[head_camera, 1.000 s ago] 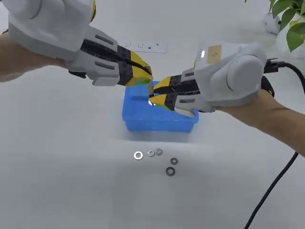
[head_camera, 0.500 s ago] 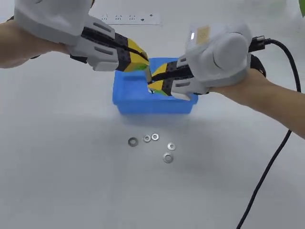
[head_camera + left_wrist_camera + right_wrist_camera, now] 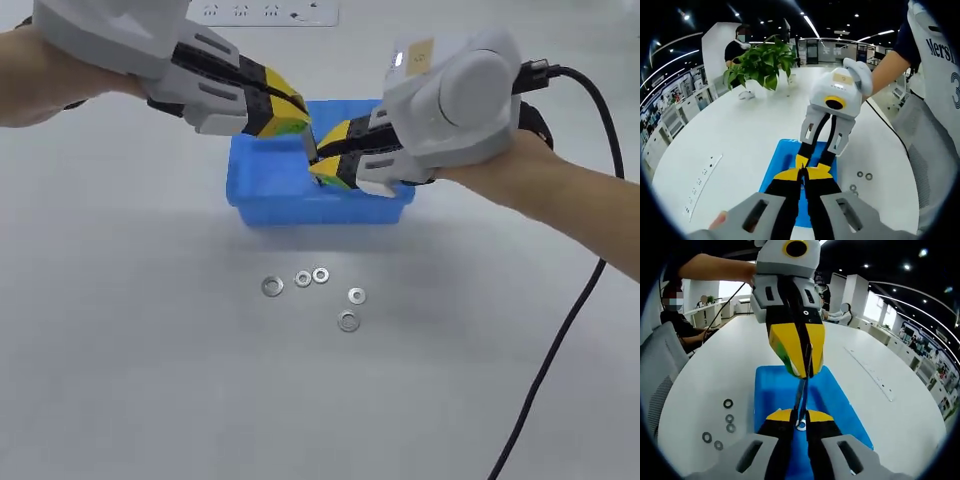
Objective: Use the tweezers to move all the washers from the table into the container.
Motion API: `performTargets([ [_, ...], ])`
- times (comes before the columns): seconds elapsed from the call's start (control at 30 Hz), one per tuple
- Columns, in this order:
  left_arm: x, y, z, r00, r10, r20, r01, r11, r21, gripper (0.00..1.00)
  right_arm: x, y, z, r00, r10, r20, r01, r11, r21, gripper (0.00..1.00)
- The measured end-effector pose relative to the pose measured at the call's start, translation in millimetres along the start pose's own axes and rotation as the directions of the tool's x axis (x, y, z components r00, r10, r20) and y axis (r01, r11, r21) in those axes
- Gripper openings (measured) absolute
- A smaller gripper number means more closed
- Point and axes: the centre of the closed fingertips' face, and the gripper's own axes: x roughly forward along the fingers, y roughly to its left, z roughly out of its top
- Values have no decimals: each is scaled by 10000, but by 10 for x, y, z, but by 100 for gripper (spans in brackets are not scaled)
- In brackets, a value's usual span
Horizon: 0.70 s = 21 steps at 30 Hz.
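The left gripper (image 3: 298,118) and right gripper (image 3: 322,168) both clamp the tweezers (image 3: 804,385) above the blue container (image 3: 262,185), with five loose washers (image 3: 303,280) at its 6 o'clock.

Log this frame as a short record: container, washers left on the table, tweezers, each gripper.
container: blue container on the white table
loose washers: five, clustered on the table in front of the container
tweezers: run between both grippers above the container
held washer: at the tweezers' tip, over the container
left gripper: shut on tweezers
right gripper: shut on tweezers
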Motion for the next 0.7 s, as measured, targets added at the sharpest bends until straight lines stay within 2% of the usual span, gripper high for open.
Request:
performTargets([
  [0.03,-5,-60,8,9998,-201,-51,201,9998,-29,6,-5,4,12,10000,-7,1,7,10000,-60,11],
  [0.1,-36,-99,33,9995,-269,-134,272,9993,240,6,-32,14,75,9999,-78,78,81,9994,-349,11],
  [0.2,-69,-103,57,9994,-299,-156,304,9990,317,6,-81,30,181,9997,-70,248,81,9990,-429,12],
  [0.43,-212,-229,242,9996,-265,-88,272,9961,845,6,-161,32,317,9989,-179,433,213,9966,-791,11],
  [0.57,-290,-321,332,9997,-241,-45,245,9941,1058,6,-268,114,418,9983,-193,548,245,9952,-948,11],
  [0.6,-312,-360,365,9998,-209,-38,212,9916,1277,6,-286,112,425,9982,-201,572,257,9948,-990,11],
  [0.63,-336,-394,415,9999,-97,-33,101,9828,1846,6,-315,113,438,9980,-256,572,316,9938,-1065,11],
  [0.7,-376,-532,467,9997,-253,-54,258,9781,2067,6,-387,166,488,9979,-270,594,338,9926,-1167,11],
])
